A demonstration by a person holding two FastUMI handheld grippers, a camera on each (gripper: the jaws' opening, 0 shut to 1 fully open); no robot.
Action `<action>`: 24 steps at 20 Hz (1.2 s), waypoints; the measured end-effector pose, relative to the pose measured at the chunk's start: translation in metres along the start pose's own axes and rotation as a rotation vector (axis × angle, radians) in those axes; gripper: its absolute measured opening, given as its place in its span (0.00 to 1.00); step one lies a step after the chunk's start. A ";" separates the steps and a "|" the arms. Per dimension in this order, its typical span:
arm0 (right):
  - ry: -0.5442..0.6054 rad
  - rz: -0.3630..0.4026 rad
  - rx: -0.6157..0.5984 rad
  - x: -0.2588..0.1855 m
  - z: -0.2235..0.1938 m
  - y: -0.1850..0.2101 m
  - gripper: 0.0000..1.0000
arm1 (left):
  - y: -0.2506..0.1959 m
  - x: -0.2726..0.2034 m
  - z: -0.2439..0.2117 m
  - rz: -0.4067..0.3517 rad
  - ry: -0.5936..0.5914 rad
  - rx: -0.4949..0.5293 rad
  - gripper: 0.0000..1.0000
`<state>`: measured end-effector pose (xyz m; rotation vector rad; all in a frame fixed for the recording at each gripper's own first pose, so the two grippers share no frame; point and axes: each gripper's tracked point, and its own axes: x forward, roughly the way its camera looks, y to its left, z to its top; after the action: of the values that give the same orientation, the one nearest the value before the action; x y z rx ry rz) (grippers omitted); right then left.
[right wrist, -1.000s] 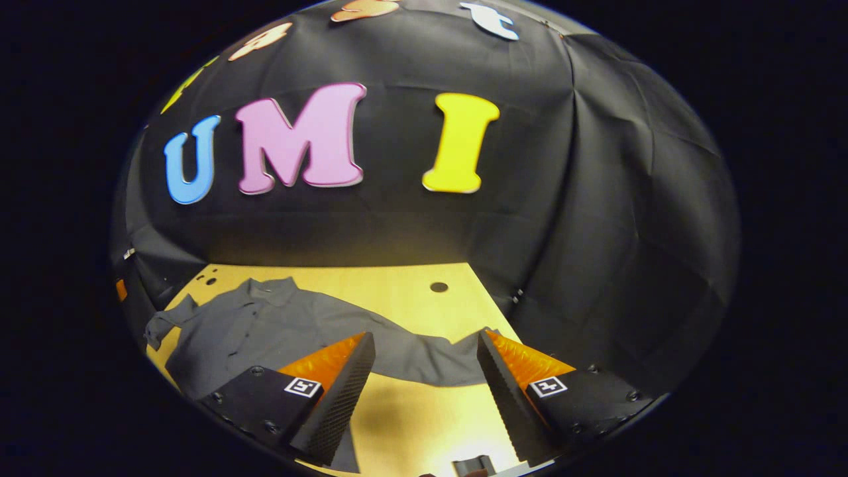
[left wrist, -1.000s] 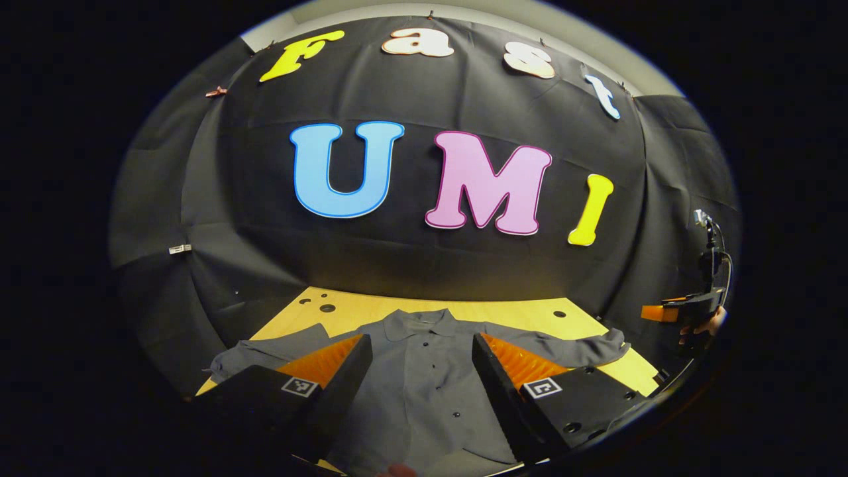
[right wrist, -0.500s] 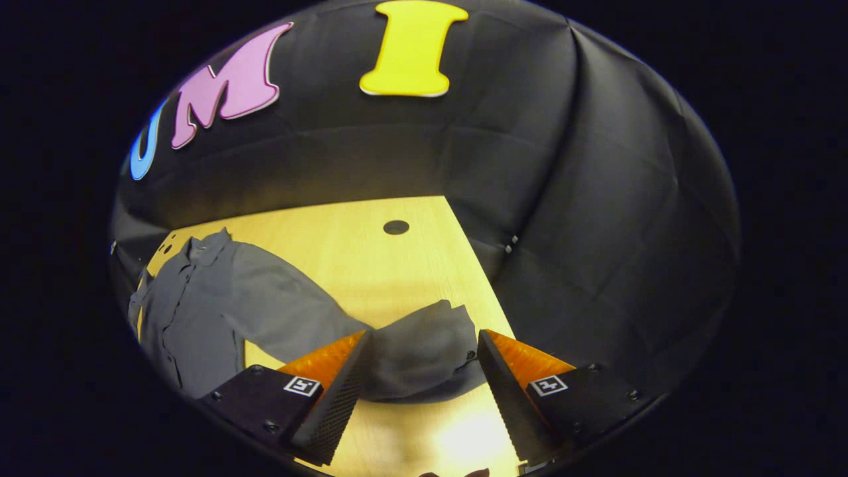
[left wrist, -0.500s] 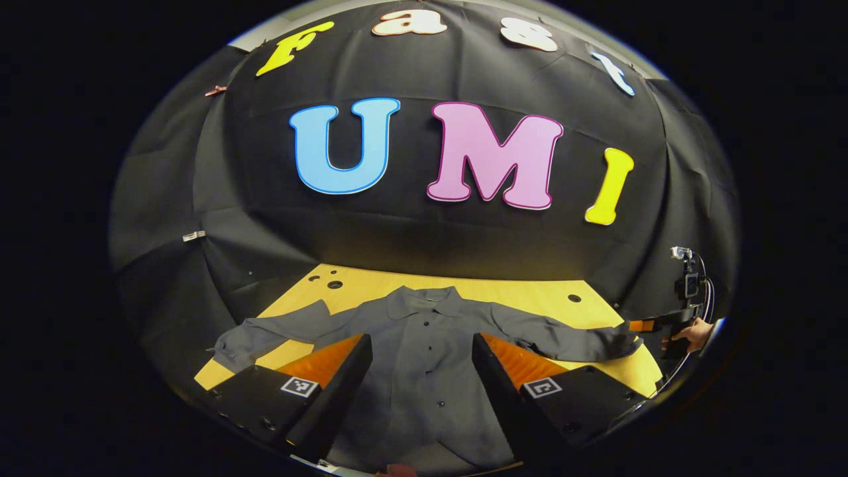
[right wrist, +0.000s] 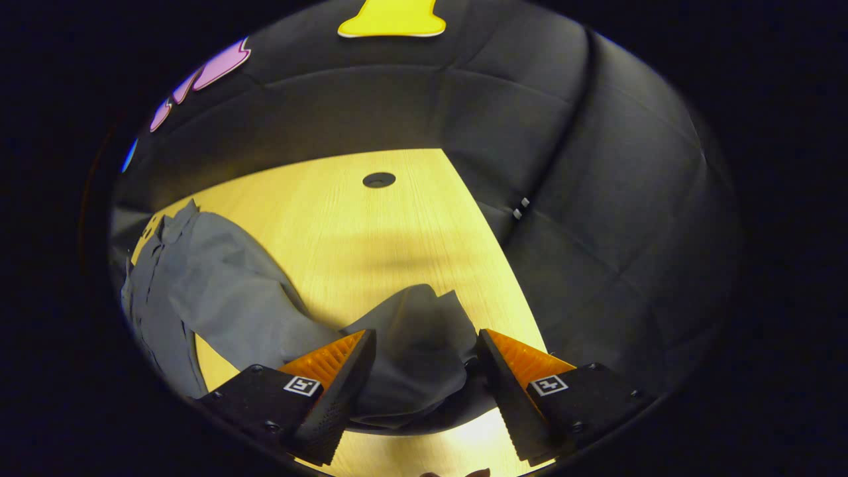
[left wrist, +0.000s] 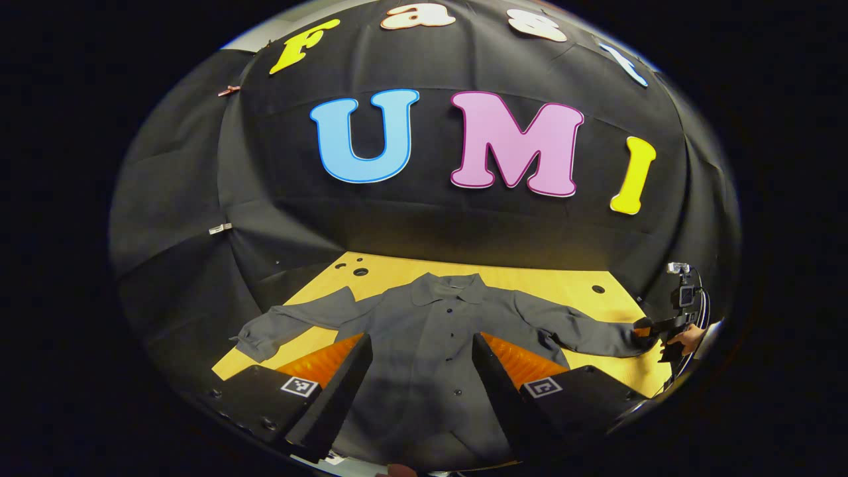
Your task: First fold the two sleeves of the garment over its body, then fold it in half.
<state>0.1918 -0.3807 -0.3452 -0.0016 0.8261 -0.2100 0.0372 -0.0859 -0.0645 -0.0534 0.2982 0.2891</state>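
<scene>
The grey garment (left wrist: 430,344) lies flat on the table (right wrist: 371,225), sleeves spread. The left claw (left wrist: 417,371) hangs spread apart over its body. The right claw (right wrist: 421,371), fingers apart, straddles one sleeve's cuff (right wrist: 417,338)

I see a plain dark grey button-up shirt (left wrist: 430,344) with small dark buttons (left wrist: 448,309), pale yellow wood-grain tabletop (right wrist: 371,225), plain black cloth booth wall (right wrist: 596,218).

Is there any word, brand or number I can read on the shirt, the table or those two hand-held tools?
Shirt: none; plain grey cloth with buttons.
Table: none; bare wood with round holes.
Left tool: square black-and-white markers; a coded pattern, no readable word.
Right tool: the same kind of markers; nothing readable.
</scene>
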 end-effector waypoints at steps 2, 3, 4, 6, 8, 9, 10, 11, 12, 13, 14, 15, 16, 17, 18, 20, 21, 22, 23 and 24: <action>0.002 0.019 -0.016 0.005 -0.002 0.006 0.99 | 0.005 -0.002 -0.002 0.015 0.003 -0.005 0.97; 0.010 0.034 -0.001 0.002 -0.005 0.004 0.96 | 0.009 -0.004 -0.002 0.025 0.002 -0.004 0.96; 0.015 0.066 0.038 0.001 -0.005 0.008 0.96 | 0.012 -0.004 -0.004 0.033 0.002 -0.005 0.96; 0.005 0.072 0.033 0.006 -0.002 0.013 0.72 | 0.019 -0.007 -0.007 0.046 0.005 -0.012 0.96; -0.008 0.077 0.007 0.007 0.000 0.014 0.28 | 0.027 -0.011 -0.009 0.054 0.003 -0.019 0.97; 0.002 0.074 -0.002 0.007 -0.001 0.015 0.06 | 0.032 -0.013 -0.010 0.055 -0.001 -0.022 0.97; -0.003 0.073 -0.005 0.003 0.000 0.015 0.06 | 0.037 -0.015 -0.011 0.054 -0.001 -0.026 0.96; -0.017 0.070 -0.002 -0.001 0.004 0.017 0.05 | 0.041 -0.013 -0.014 0.051 0.000 -0.030 0.96; -0.047 0.067 0.005 -0.010 0.011 0.019 0.05 | 0.047 -0.013 -0.014 0.048 -0.002 -0.032 0.96; -0.081 0.073 0.016 -0.019 0.018 0.024 0.05 | 0.052 -0.012 -0.014 0.042 -0.005 -0.035 0.96; -0.119 0.079 0.027 -0.032 0.028 0.028 0.05 | 0.058 -0.011 -0.013 0.033 -0.007 -0.036 0.96; -0.155 0.078 0.037 -0.043 0.037 0.031 0.05 | 0.063 -0.008 -0.013 0.022 -0.010 -0.038 0.96; -0.194 0.080 0.048 -0.057 0.046 0.035 0.05 | 0.069 -0.006 -0.012 0.004 -0.011 -0.039 0.96; -0.231 0.079 0.060 -0.075 0.055 0.039 0.05 | 0.074 -0.003 -0.012 -0.013 -0.010 -0.035 0.97; -0.269 0.079 0.072 -0.091 0.065 0.044 0.05 | 0.081 0.001 -0.012 -0.027 -0.010 -0.028 0.96; -0.339 0.091 0.082 -0.120 0.081 0.063 0.05 | 0.099 0.003 -0.007 -0.052 -0.020 -0.018 0.96; -0.370 0.101 0.074 -0.134 0.088 0.073 0.05 | 0.107 0.008 -0.007 -0.066 -0.023 -0.017 0.96; -0.394 0.112 0.060 -0.149 0.094 0.085 0.05 | 0.115 0.009 -0.006 -0.077 -0.025 -0.017 0.97; -0.419 0.127 0.047 -0.162 0.099 0.101 0.05 | 0.124 0.013 -0.007 -0.084 -0.027 -0.016 0.97; -0.441 0.145 0.040 -0.175 0.104 0.118 0.05 | 0.133 0.016 -0.007 -0.091 -0.028 -0.015 0.96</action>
<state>0.1745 -0.2413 -0.1571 0.0478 0.3800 -0.0833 0.0116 0.0449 -0.0767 -0.0773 0.2646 0.2020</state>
